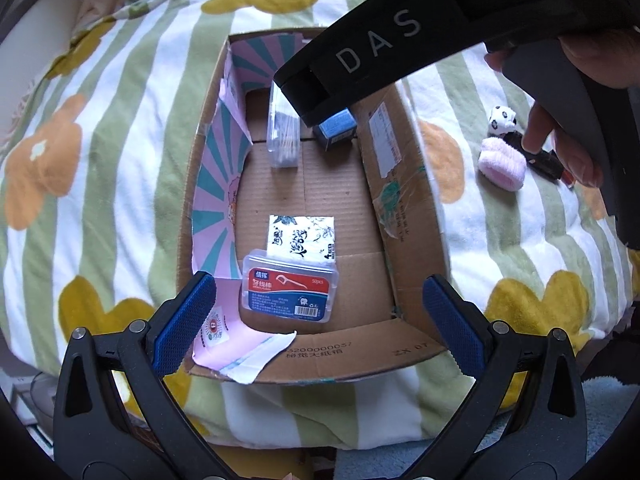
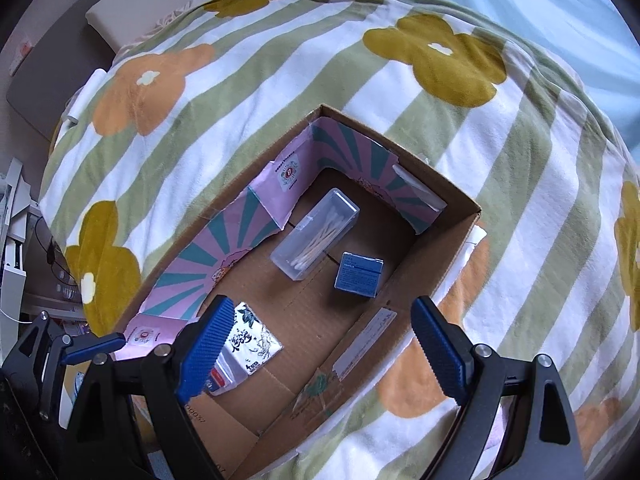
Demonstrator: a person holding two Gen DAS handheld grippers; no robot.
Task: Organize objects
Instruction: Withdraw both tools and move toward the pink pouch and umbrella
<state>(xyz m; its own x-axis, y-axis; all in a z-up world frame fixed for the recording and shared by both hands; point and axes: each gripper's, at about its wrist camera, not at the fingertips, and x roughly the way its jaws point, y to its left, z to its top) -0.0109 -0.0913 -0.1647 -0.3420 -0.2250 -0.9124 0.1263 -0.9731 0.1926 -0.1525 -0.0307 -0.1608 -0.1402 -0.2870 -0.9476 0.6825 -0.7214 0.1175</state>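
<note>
Four items in cardboard box (image 2: 448, 240); both hand-held grippers (image 1: 316, 304) (image 2: 320, 340) empty, spread.

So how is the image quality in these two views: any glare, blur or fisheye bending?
Left wrist view: soft daylight, sharp print on the floss box, but the right gripper's dark body hides part of the cardboard box. Right wrist view: strong fisheye curve on the blanket, a pale washed-out corner at top right, and shine on the tissue pack.
</note>
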